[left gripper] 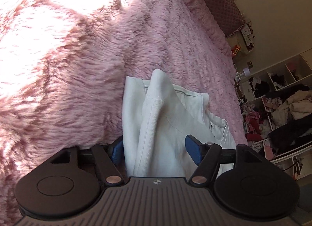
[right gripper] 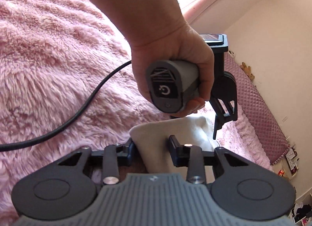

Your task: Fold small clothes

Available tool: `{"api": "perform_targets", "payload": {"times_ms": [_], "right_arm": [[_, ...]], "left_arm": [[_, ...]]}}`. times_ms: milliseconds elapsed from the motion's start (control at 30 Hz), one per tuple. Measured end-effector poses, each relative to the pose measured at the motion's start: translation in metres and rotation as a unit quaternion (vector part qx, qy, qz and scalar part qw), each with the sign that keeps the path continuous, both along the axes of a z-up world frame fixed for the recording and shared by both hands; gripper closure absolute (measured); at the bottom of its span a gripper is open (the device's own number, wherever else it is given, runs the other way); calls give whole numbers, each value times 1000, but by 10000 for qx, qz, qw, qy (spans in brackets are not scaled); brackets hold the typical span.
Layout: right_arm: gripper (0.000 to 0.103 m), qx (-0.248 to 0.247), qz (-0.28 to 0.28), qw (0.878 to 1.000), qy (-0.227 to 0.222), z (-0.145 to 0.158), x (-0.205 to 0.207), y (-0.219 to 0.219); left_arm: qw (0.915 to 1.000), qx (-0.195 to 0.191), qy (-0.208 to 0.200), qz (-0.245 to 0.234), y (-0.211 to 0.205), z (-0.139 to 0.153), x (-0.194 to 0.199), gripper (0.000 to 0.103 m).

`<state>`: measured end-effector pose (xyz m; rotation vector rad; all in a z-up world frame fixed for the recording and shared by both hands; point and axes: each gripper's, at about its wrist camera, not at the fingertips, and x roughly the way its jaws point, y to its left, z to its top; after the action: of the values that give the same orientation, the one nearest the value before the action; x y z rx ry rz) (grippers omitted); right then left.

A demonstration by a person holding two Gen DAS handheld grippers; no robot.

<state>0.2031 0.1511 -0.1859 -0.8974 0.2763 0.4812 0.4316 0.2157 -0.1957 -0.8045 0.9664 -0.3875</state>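
A small white garment (left gripper: 165,109) lies bunched on the pink furry bedspread (left gripper: 68,70), with a ribbed fold standing up in its middle. My left gripper (left gripper: 155,150) is open and wide. The cloth runs between its blue pads (left gripper: 193,150), which do not squeeze it. In the right wrist view a cream fold of the garment (right gripper: 197,128) fills the narrow gap of my right gripper (right gripper: 152,150), whose jaws are shut on it. Just beyond, a hand (right gripper: 175,50) holds the grey handle (right gripper: 169,85) of the left gripper over the same cloth.
A black cable (right gripper: 78,113) trails left across the bedspread. A quilted pink headboard (right gripper: 259,109) runs along the bed's far edge by the wall. White shelves (left gripper: 282,93) stuffed with clothes stand past the bed on the right.
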Motion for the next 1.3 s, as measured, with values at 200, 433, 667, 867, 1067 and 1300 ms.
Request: {"api": "perform_targets", "payload": {"times_ms": [200,433,667,867,1067,1300], "right_arm": [[89,-22,-5,10000,-86,-1,-8,7],[94,105,-61,9999,100,5,-1,6],[102,311,-103,9993,157,19,10,-7],[103,609,-191,9978,154,34,14,-17],[103,1115,-404,9928,186,59,19,-40],[103,1793,-893,9797,51,96,30,-93]], "left_arm": [[9997,-187,38,180,3,-6,6,25],[9968,-590,68,532,13,-11,10,28],[9954,-543,-263,740,15,-12,-2,82],[9962,-223,-451,713,3,14,-4,86],[9953,-468,-572,625,-6,36,-3,87],[9966,-305,-680,350,-54,71,9,88]]}}
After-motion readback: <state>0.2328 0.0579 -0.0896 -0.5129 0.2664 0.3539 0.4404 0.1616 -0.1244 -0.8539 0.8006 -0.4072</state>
